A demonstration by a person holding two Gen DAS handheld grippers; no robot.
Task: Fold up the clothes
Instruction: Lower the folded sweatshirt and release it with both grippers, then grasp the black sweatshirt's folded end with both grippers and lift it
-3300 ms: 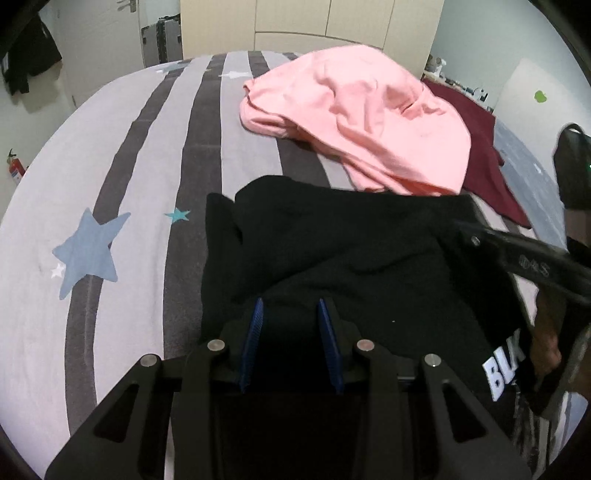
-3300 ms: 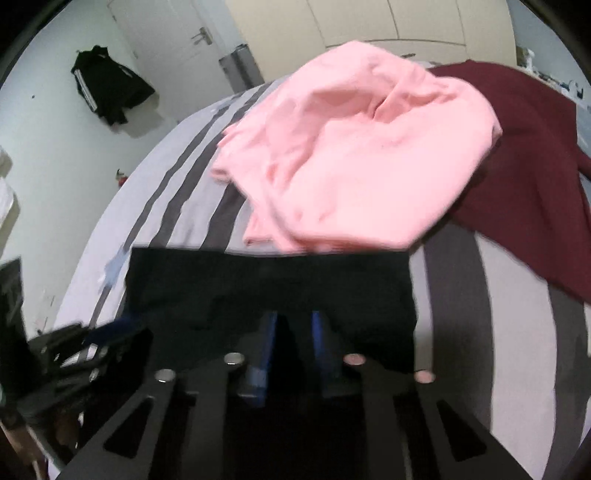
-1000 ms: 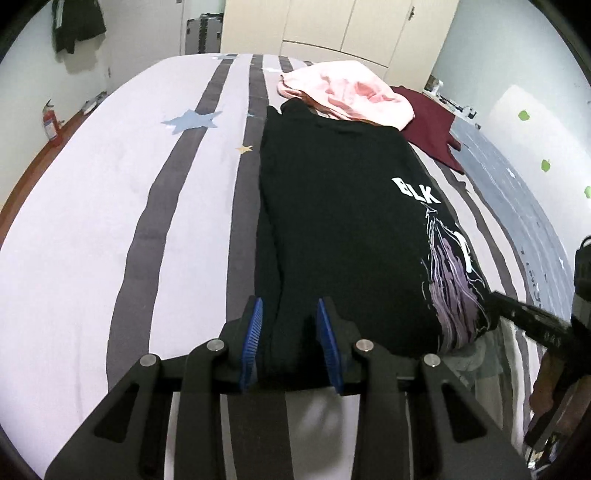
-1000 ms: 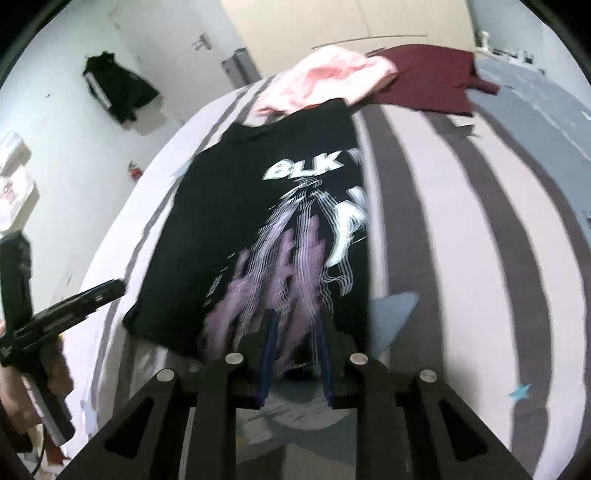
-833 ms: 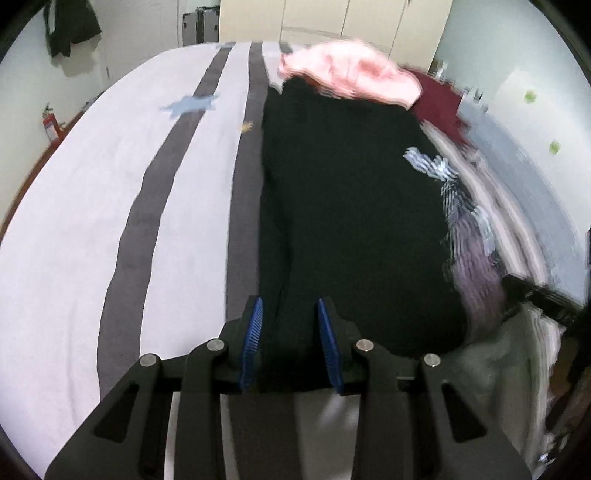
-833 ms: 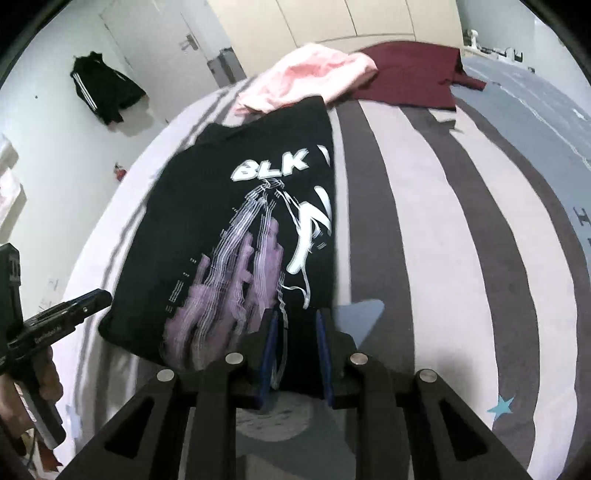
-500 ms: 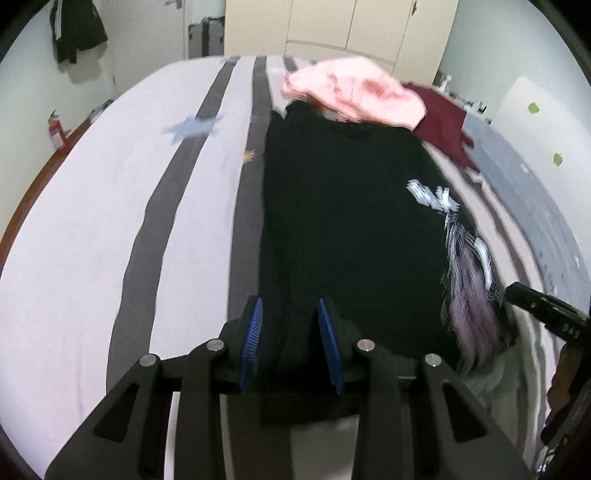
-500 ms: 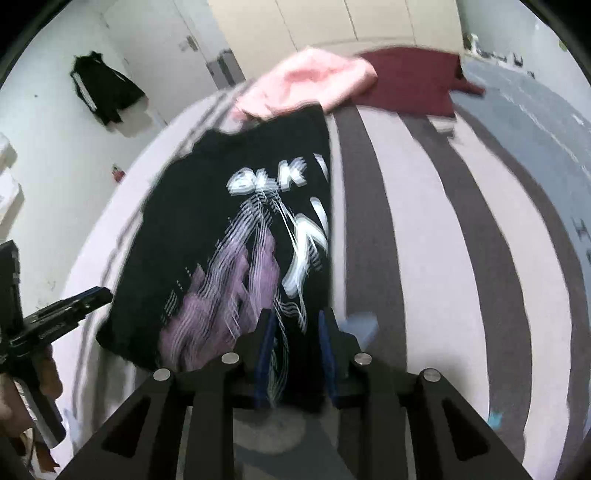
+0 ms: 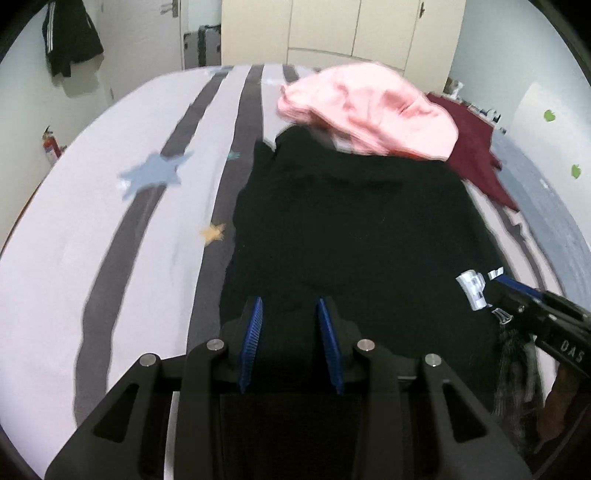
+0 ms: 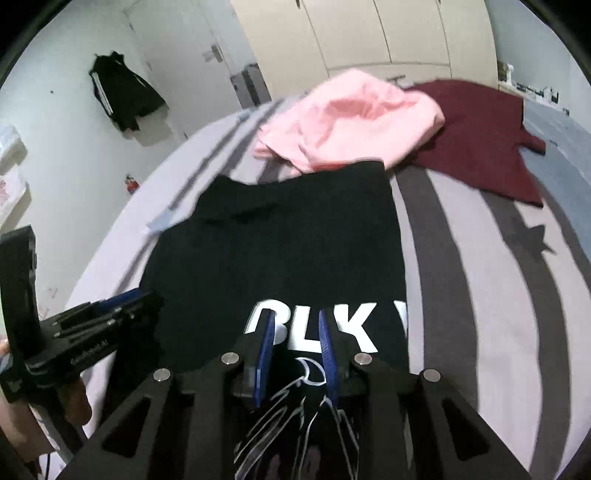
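A black T-shirt [image 9: 354, 221] with white "BLK" print [image 10: 314, 325] lies along the striped bed, its near hem lifted. My left gripper [image 9: 290, 317] is shut on the shirt's near left hem. My right gripper [image 10: 295, 328] is shut on the near right hem, with the printed cloth bunched between its blue pads [image 10: 266, 336]. The right gripper shows at the right edge of the left wrist view [image 9: 532, 310], and the left gripper at the left edge of the right wrist view [image 10: 110, 306].
A pink garment [image 9: 369, 110] lies bunched at the shirt's far end, partly on a maroon garment [image 9: 476, 147]. The striped bedsheet [image 9: 110, 229] with star prints spreads to the left. A wardrobe [image 9: 332, 29], a door and a hanging black jacket [image 10: 122, 96] stand beyond the bed.
Both grippers have moved forward toward the far end with the hem still held. The printed front has folded under, so more plain black back shows and the pink garment looms closer.
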